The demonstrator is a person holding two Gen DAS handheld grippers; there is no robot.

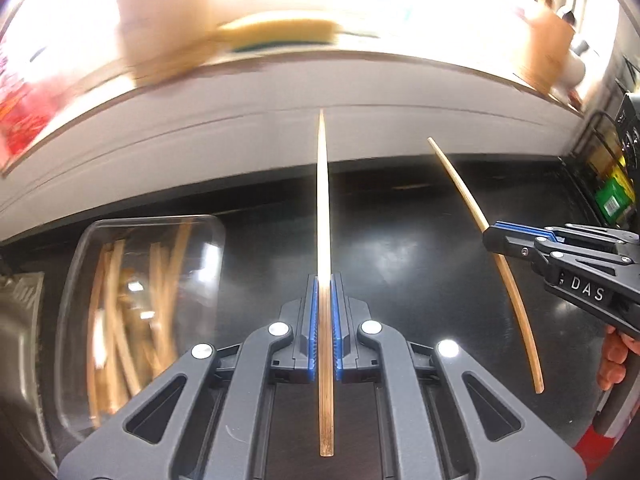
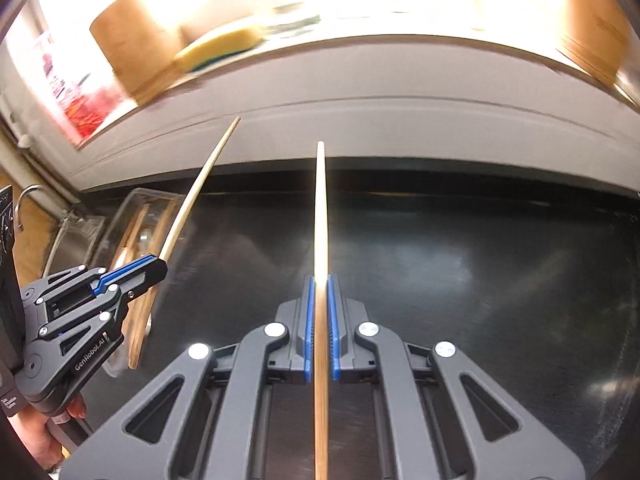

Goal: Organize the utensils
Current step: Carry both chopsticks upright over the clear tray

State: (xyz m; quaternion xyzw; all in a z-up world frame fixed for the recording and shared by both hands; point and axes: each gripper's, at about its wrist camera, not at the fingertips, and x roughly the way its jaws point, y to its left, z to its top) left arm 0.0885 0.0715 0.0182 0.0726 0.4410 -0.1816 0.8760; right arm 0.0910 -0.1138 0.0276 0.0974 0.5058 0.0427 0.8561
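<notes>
Several chopsticks already lie in the bin [image 1: 140, 300]; right of it, each tool [image 1: 325, 320] [image 2: 319, 320] is clamped on one more chopstick [image 1: 324, 220] [image 2: 320, 220].

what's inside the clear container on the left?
The clear container holds a loose pile of wooden chopsticks, lying crossed. Glare on the plastic and blur hide the count and whatever is beneath them.
</notes>
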